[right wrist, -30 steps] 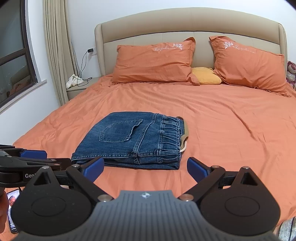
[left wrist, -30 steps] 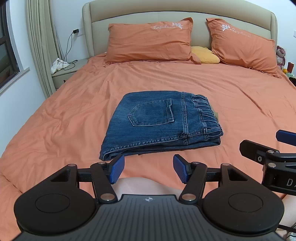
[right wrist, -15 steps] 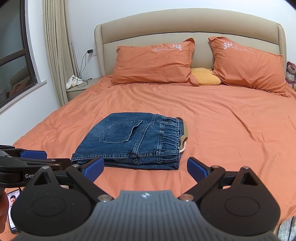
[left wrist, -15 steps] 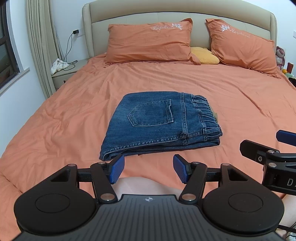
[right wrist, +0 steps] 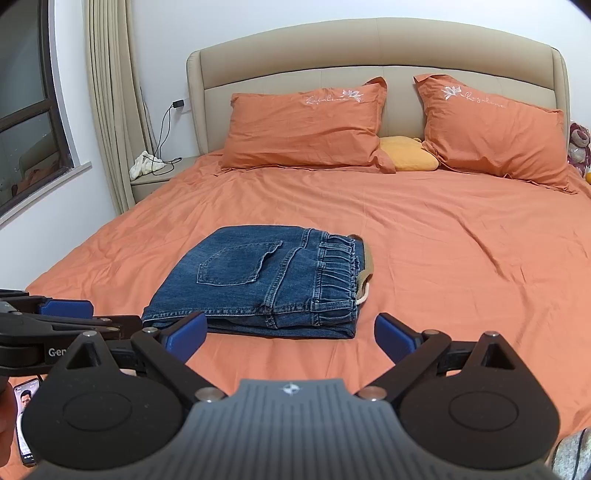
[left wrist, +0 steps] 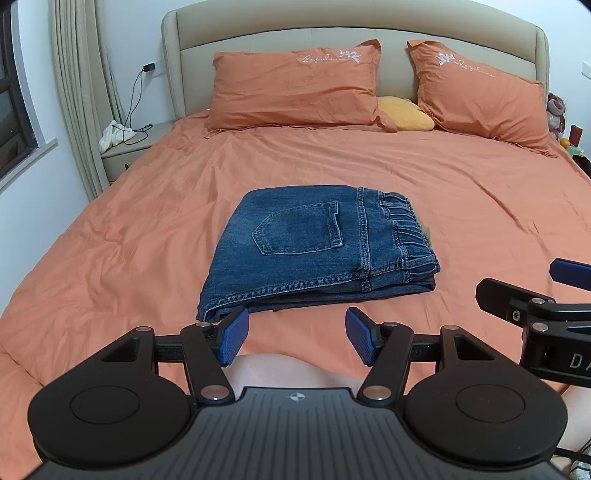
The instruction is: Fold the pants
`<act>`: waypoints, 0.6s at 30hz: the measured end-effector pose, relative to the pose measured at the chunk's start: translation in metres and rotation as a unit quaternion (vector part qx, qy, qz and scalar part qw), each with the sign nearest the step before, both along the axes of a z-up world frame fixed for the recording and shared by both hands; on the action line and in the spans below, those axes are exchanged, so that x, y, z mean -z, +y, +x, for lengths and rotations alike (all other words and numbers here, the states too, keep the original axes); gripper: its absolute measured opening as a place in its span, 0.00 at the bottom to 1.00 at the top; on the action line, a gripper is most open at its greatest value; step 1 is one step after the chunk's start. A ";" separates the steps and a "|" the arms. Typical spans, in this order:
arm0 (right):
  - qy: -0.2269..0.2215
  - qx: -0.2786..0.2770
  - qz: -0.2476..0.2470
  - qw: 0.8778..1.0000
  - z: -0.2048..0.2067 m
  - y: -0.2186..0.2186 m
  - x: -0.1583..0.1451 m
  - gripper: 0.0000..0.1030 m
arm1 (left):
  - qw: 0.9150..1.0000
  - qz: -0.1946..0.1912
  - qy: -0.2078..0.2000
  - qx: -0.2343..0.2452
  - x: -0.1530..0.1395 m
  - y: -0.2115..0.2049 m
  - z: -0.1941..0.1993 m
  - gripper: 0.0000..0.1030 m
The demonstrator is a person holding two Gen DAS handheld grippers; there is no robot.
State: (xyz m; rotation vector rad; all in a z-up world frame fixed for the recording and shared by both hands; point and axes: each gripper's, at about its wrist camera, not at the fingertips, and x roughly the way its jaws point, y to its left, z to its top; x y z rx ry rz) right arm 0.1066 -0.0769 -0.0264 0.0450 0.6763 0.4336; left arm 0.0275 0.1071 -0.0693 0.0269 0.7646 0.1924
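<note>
A pair of blue denim pants (left wrist: 317,247) lies folded into a compact rectangle on the orange bed sheet (left wrist: 147,229), back pocket up and elastic waistband to the right; the right wrist view shows the same pants (right wrist: 266,284). My left gripper (left wrist: 296,339) hovers just in front of the pants' near edge, open, with nothing between its blue pads. My right gripper (right wrist: 290,336) is also open and empty, short of the pants' near edge. Each gripper shows at the side of the other's view.
Two orange pillows (left wrist: 295,88) and a small yellow cushion (left wrist: 404,112) lean on the beige headboard (left wrist: 354,29). A nightstand (left wrist: 129,147) with a white cloth and charger cable stands at the left by the curtain. A phone (right wrist: 26,424) lies at the bed's near left corner.
</note>
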 end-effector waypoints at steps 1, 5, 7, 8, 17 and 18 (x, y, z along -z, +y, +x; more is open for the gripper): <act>0.000 0.000 0.000 1.000 0.000 0.000 0.000 0.91 | 1.000 0.000 0.000 0.000 0.000 0.001 0.000 0.69; -0.001 0.001 0.001 1.000 -0.001 0.000 -0.001 0.93 | 1.000 0.001 -0.003 0.003 -0.001 0.001 0.000 0.69; -0.003 0.000 0.001 1.000 -0.001 -0.001 -0.002 0.93 | 1.000 0.003 -0.006 0.005 -0.001 0.001 -0.001 0.69; -0.003 0.000 0.000 1.000 -0.001 -0.001 -0.003 0.93 | 1.000 0.003 -0.006 0.005 -0.002 0.001 -0.001 0.69; -0.010 0.003 0.003 1.000 -0.005 -0.001 -0.007 0.94 | 1.000 0.014 -0.018 0.010 -0.006 -0.001 -0.005 0.69; -0.011 0.002 0.003 1.000 -0.005 -0.002 -0.008 0.94 | 1.000 0.014 -0.019 0.010 -0.007 -0.001 -0.005 0.69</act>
